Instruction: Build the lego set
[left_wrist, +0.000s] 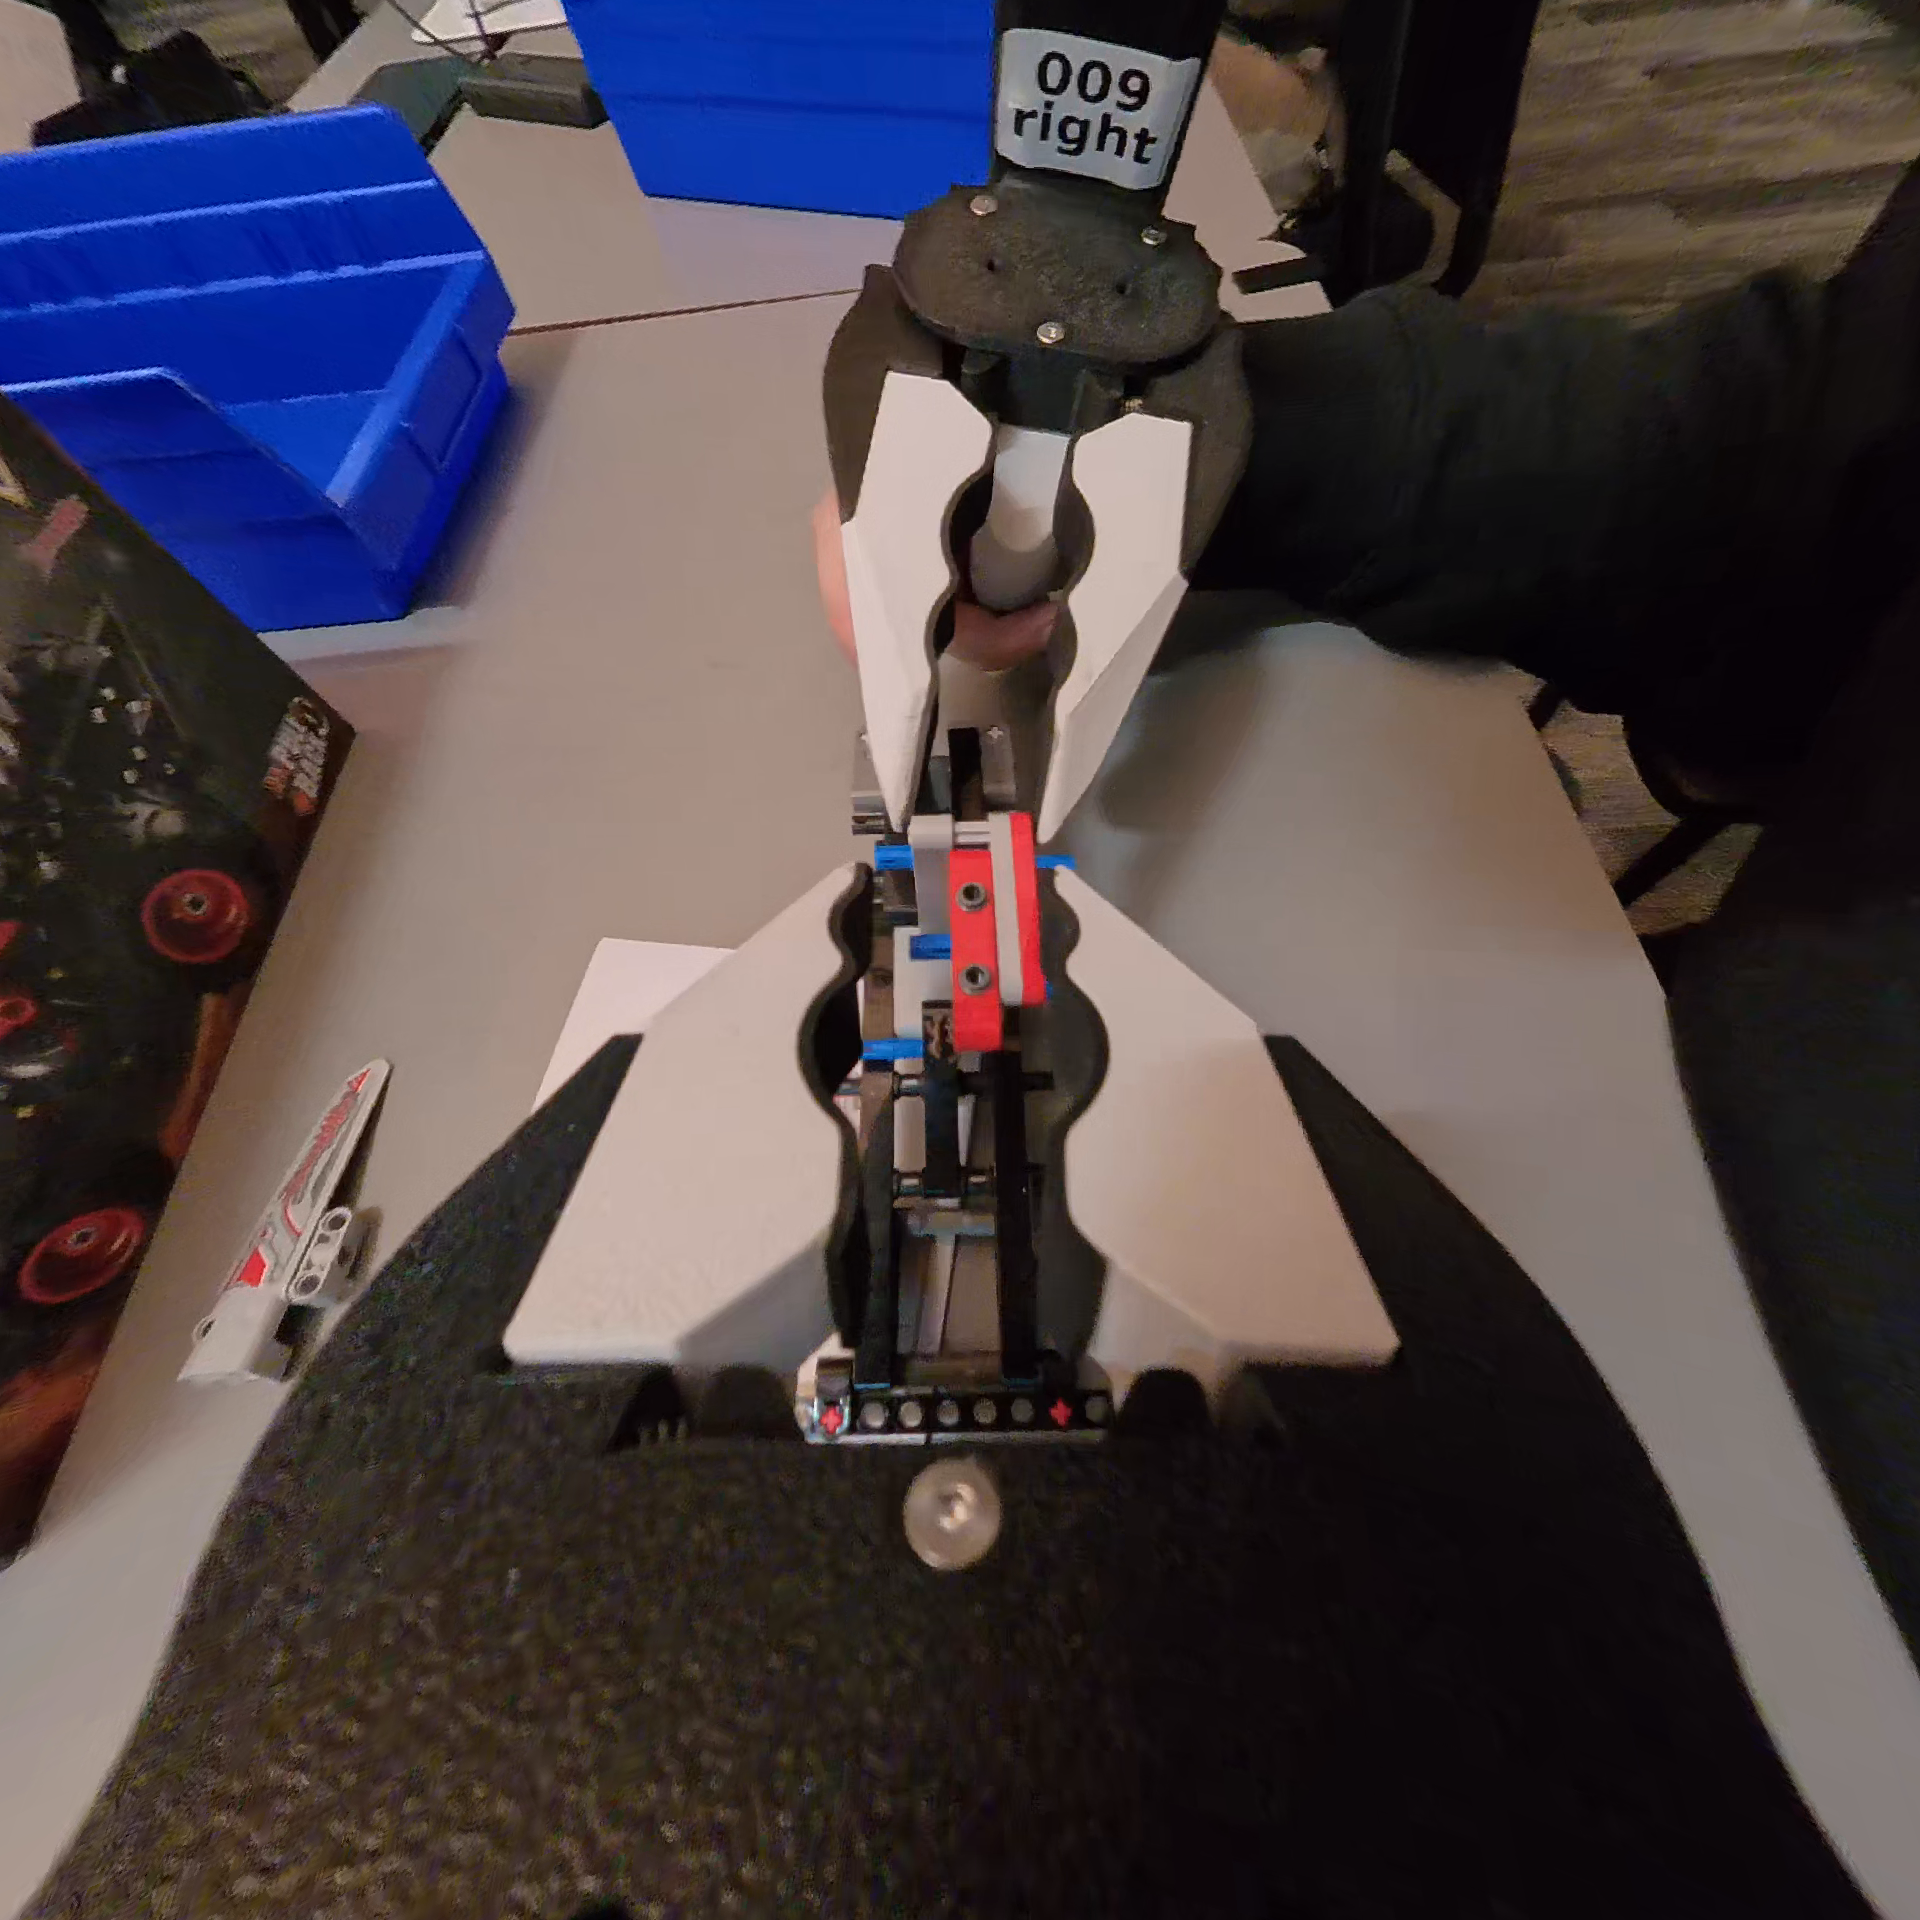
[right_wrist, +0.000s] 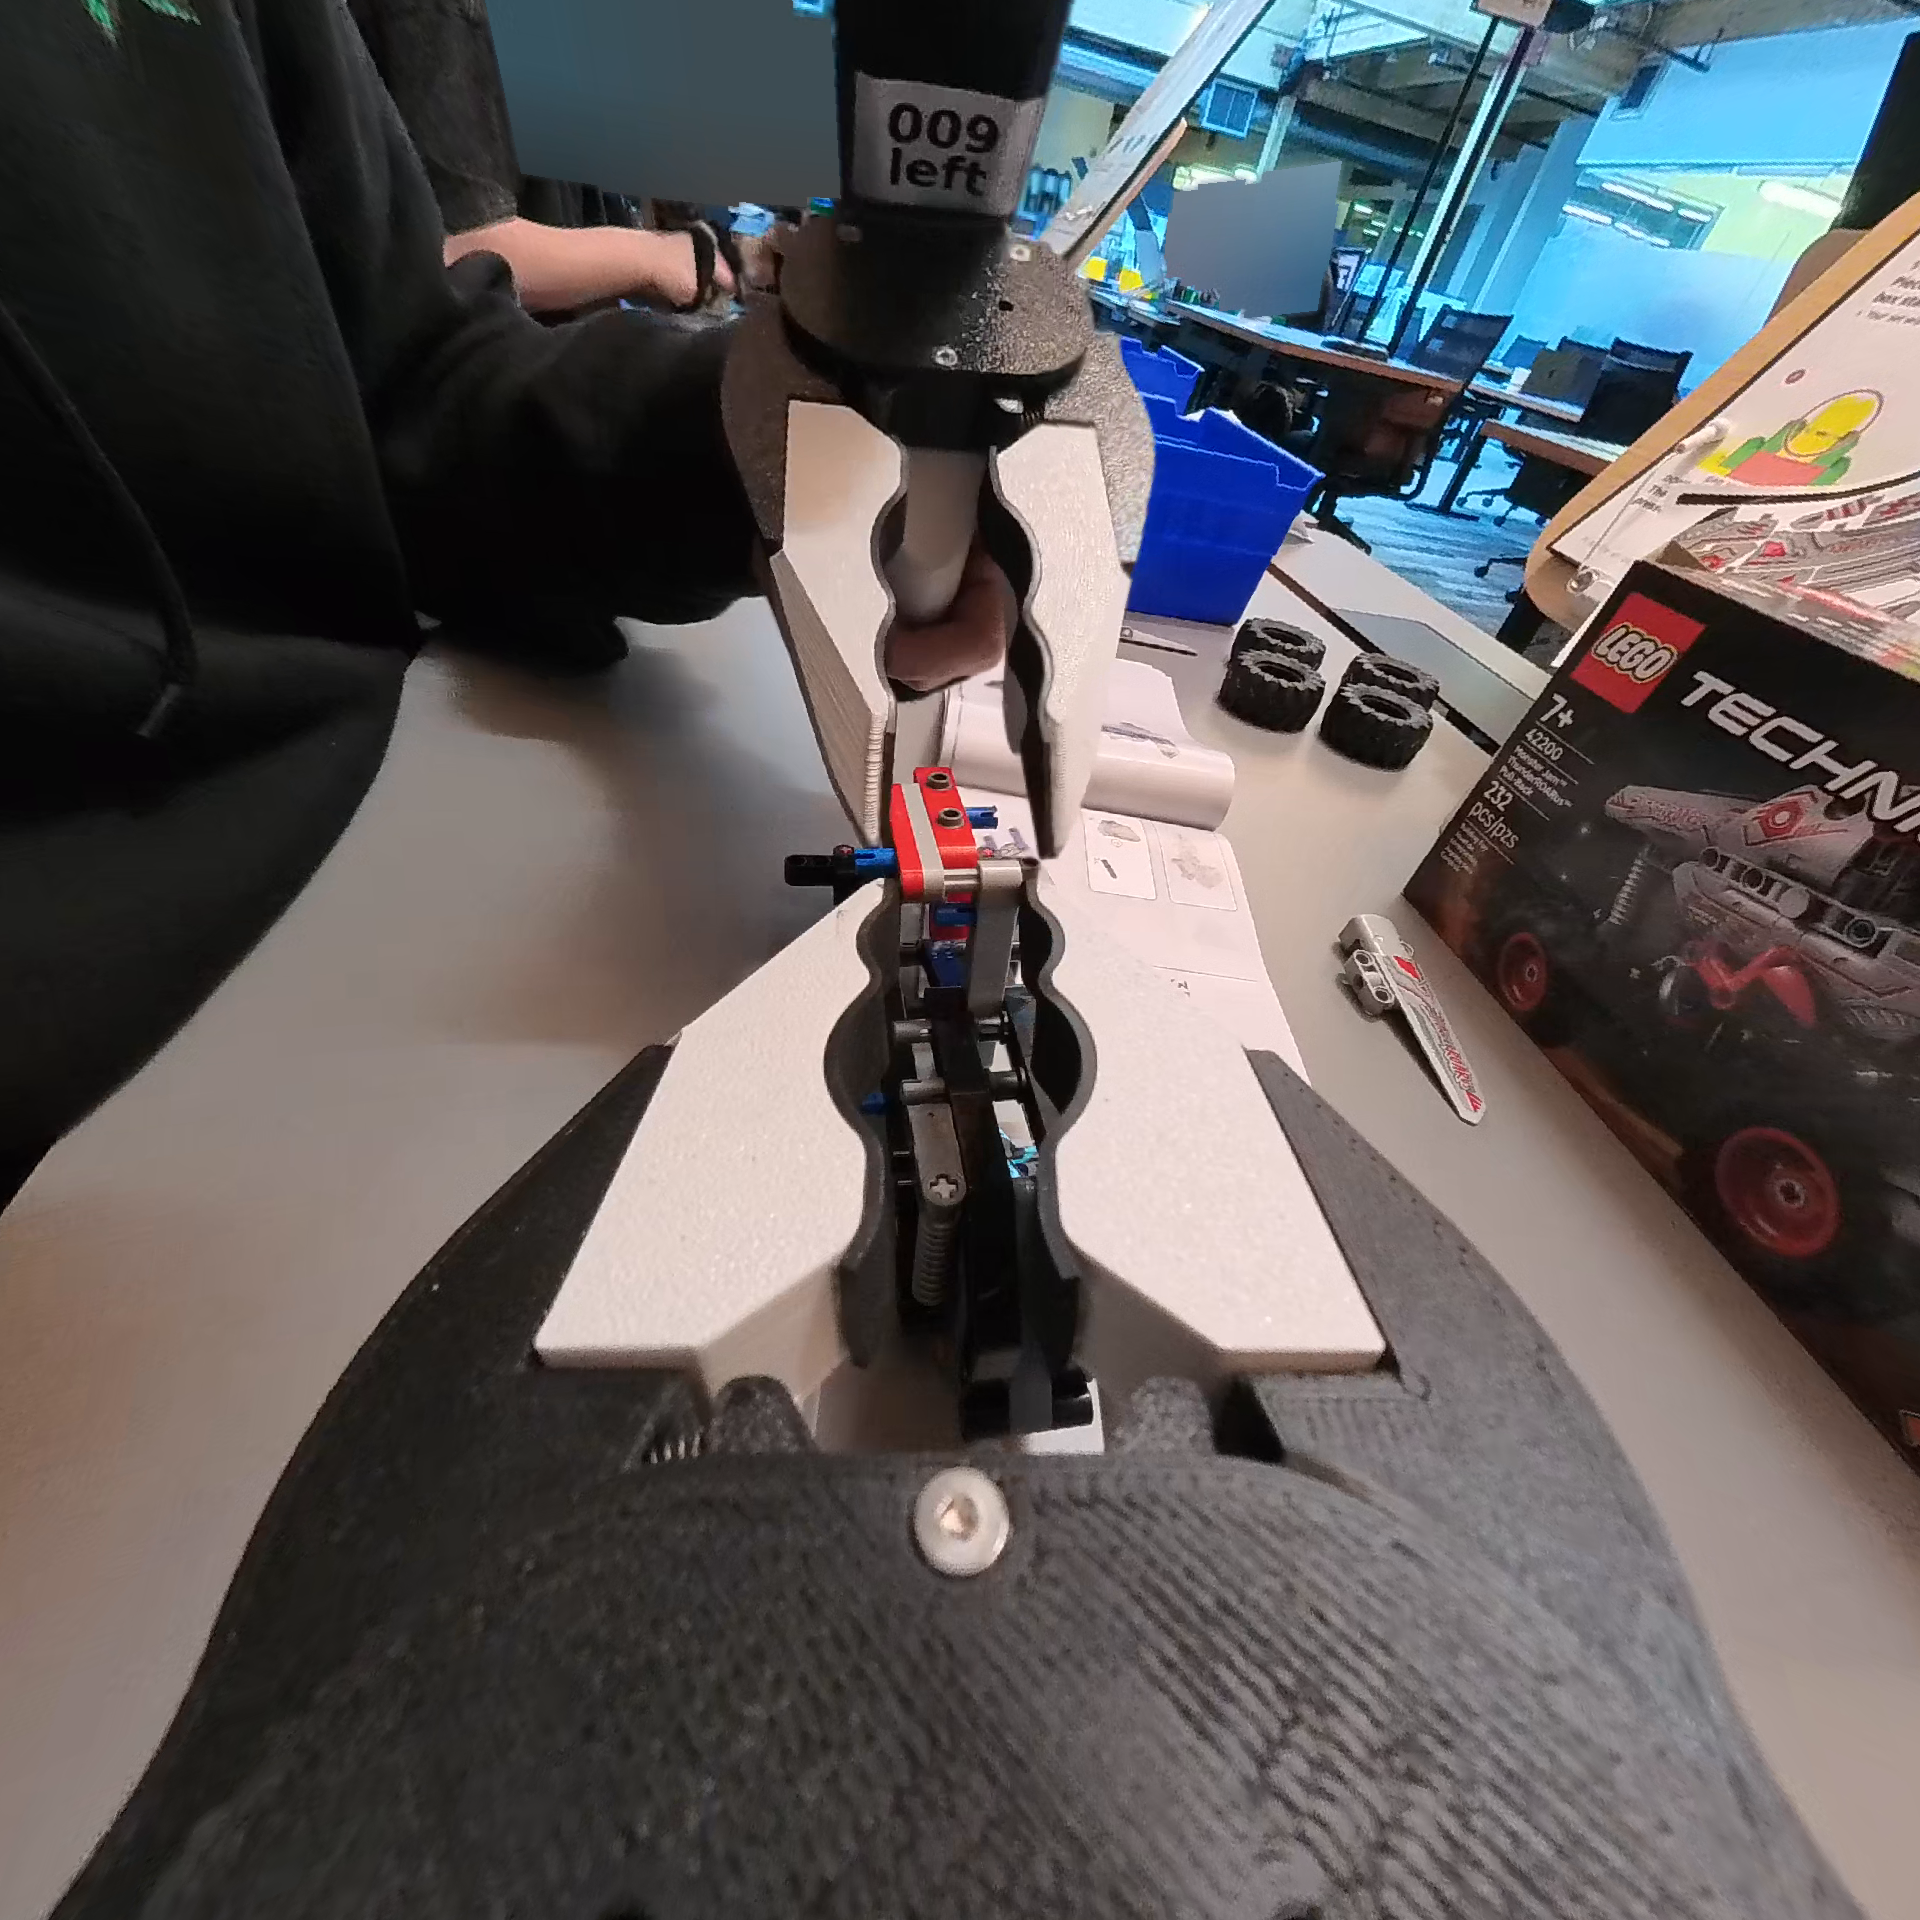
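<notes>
Centrally, above the grey table (left_wrist: 644, 727), the left gripper (left_wrist: 961, 883) and right gripper (right_wrist: 951, 894) faced each other tip to tip, each clamped narrowly on the partly built lego chassis (left_wrist: 961, 1039); a grey printed panel (left_wrist: 301, 1216) lay left, near the set's box (right_wrist: 1714, 935).

The partly built plastic brick assembly (left_wrist: 961, 1039) is black in its long beams, with a bright red block, pale grey liftarms and small blue pins, and both pairs of tongs, left (left_wrist: 961, 894) and right (right_wrist: 951, 904), have white fingers on speckled black bodies. On the plain light grey tabletop (left_wrist: 644, 727) at 9 o'clock in the left wrist view lies a slim grey panel piece (left_wrist: 301, 1226) patterned with red and white streaks, with glossy blue plastic bins (left_wrist: 249, 353) at 10 o'clock. In the right wrist view, four knobbly black rubber tyres (right_wrist: 1330, 691) sit at 2 o'clock, and at 3 o'clock the dark cardboard set box (right_wrist: 1704, 935) pictures a grey truck with red wheels.
</notes>
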